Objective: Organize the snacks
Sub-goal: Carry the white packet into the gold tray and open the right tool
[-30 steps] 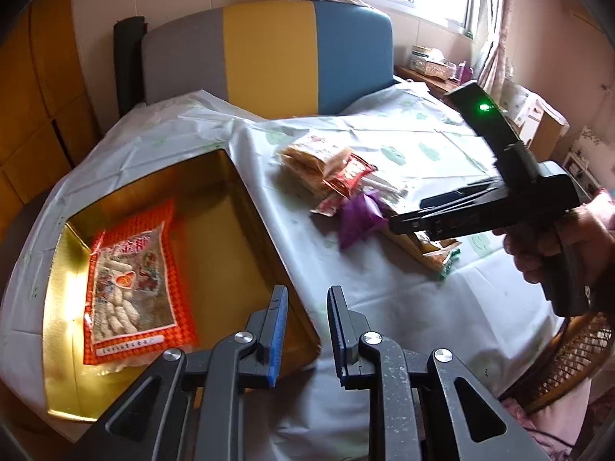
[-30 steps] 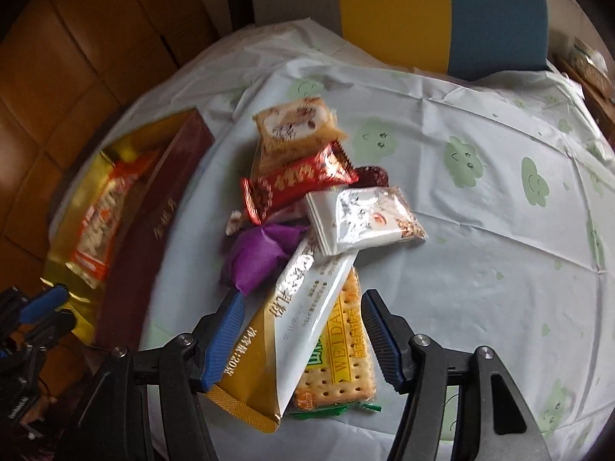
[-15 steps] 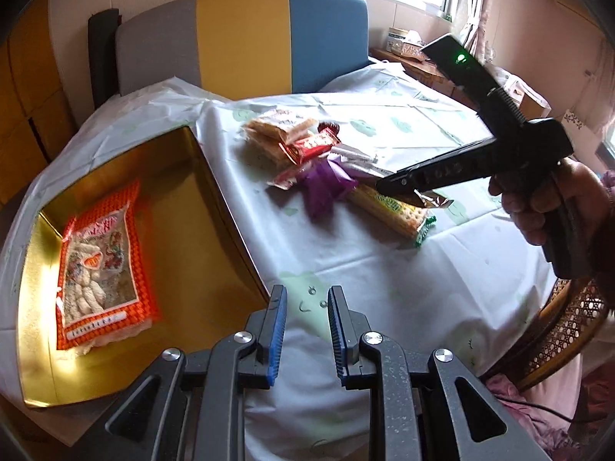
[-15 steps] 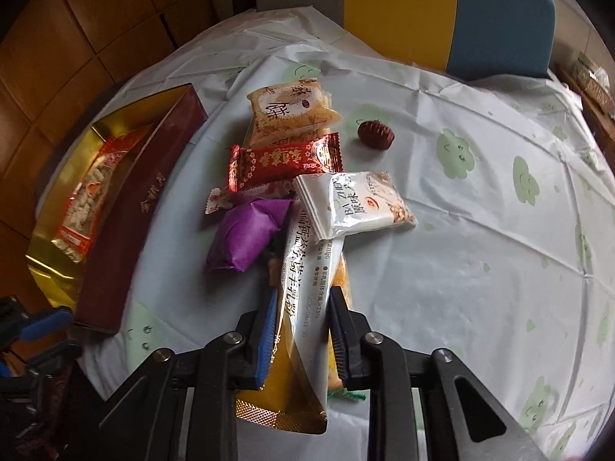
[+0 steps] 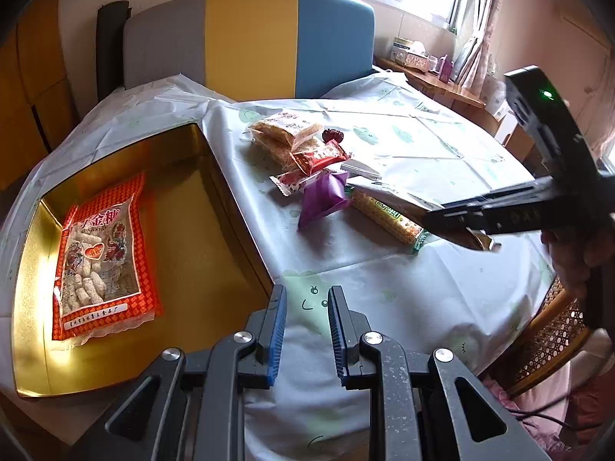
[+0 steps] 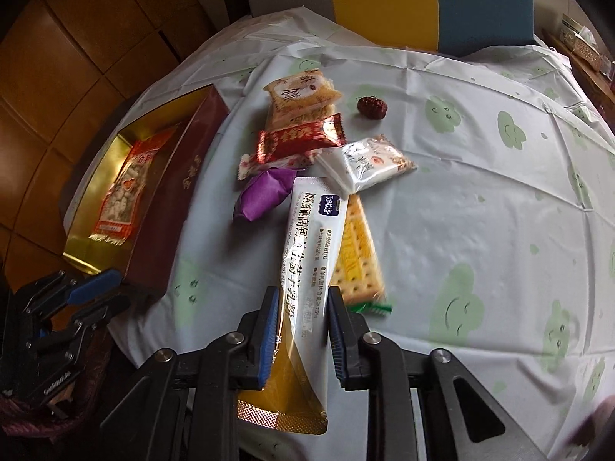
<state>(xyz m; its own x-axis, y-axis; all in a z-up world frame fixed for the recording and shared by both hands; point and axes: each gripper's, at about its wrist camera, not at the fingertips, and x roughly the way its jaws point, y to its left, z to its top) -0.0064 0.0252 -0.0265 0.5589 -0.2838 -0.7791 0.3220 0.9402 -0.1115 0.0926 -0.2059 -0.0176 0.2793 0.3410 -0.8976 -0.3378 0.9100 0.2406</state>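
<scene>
My right gripper (image 6: 300, 307) is shut on a long white and gold sachet (image 6: 311, 238) and holds it lifted over the snack pile; it shows in the left wrist view (image 5: 434, 219) too. The pile holds a purple packet (image 6: 265, 192), a red packet (image 6: 300, 138), a cracker pack (image 6: 355, 257), a white packet (image 6: 369, 163) and rice cake packs (image 6: 300, 92). A gold tin (image 5: 184, 230) at the left holds an orange peanut-candy bag (image 5: 100, 253). My left gripper (image 5: 306, 311) is shut and empty, by the tin's near corner.
A small dark red wrapped sweet (image 6: 371, 107) lies behind the pile. The tin's maroon side (image 6: 173, 207) faces the snacks. A grey, yellow and blue chair back (image 5: 250, 46) stands behind the table. A wicker chair (image 5: 546, 338) is at the right edge.
My right gripper closed on the white and gold sachet and has lifted it back toward me. My left gripper drifted slightly; its jaws stayed shut.
</scene>
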